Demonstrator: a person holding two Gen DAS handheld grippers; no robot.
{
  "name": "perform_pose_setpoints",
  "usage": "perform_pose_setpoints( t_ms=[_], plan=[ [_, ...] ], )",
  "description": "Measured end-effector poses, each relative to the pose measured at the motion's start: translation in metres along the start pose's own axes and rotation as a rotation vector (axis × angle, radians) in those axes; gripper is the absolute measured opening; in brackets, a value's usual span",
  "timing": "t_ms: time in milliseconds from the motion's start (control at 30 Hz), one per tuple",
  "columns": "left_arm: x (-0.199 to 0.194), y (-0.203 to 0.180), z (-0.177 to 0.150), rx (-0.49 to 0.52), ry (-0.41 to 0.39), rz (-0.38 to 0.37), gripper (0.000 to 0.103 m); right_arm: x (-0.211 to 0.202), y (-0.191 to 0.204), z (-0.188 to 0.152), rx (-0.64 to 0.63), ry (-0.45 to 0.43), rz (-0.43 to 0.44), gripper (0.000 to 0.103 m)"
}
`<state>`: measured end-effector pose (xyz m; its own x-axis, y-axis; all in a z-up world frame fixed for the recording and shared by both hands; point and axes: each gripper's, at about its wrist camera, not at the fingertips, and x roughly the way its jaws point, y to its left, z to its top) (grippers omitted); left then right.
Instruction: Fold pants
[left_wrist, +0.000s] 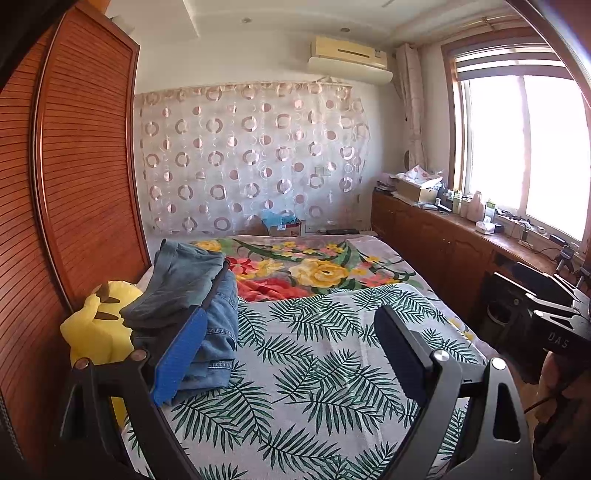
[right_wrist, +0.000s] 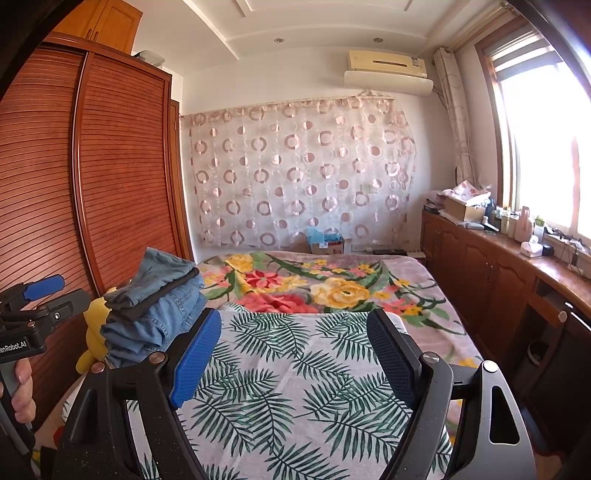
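the pants (left_wrist: 192, 306) sit as a folded stack at the left edge of the bed (left_wrist: 332, 354) — several denim pairs piled up, with a dark one sandwiched near the top. in the right wrist view the same stack (right_wrist: 155, 314) rises just left of the blue pad, against the wardrobe (right_wrist: 92, 184). a yellow plush (left_wrist: 92, 321) lies wedged between the stack and the wardrobe, partly hidden behind the pants. the near half of the bed is covered by a palm-leaf sheet (right_wrist: 295, 369); farther back lies a floral blanket (right_wrist: 314, 284). the left gripper (left_wrist: 288, 347) hovers over the leaf sheet with its fingers spread wide and nothing between them — the blue pad overlaps the stack in the picture, but whether it touches the denim cannot be told. the right gripper (right_wrist: 291, 354) is likewise released, fingers apart over bare sheet, gripping nothing. each view catches the other tool at its edge: the right one at the far right of the left view, the left one at the left of the right view, with a hand (right_wrist: 18, 391) wrapped round its handle. a wooden cabinet (right_wrist: 498, 280) runs along the right wall under the window (right_wrist: 546, 140), its top cluttered with bottles and boxes. a circle-patterned curtain (right_wrist: 303, 177) hangs on the far wall below an air conditioner (right_wrist: 388, 70).
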<state>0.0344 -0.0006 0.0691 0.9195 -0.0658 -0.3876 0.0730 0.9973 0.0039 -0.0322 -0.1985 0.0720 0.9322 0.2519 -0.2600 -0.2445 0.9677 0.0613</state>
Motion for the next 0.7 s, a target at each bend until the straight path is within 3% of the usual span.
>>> perform_pose_setpoints(
  t_ms=[700],
  plan=[
    [-0.0002, 0.0000, 0.0000, -0.001, -0.001, 0.000, 0.092, 0.0002, -0.0012, -0.0017, 0.001, -0.001, 0.003, 0.083]
  ],
)
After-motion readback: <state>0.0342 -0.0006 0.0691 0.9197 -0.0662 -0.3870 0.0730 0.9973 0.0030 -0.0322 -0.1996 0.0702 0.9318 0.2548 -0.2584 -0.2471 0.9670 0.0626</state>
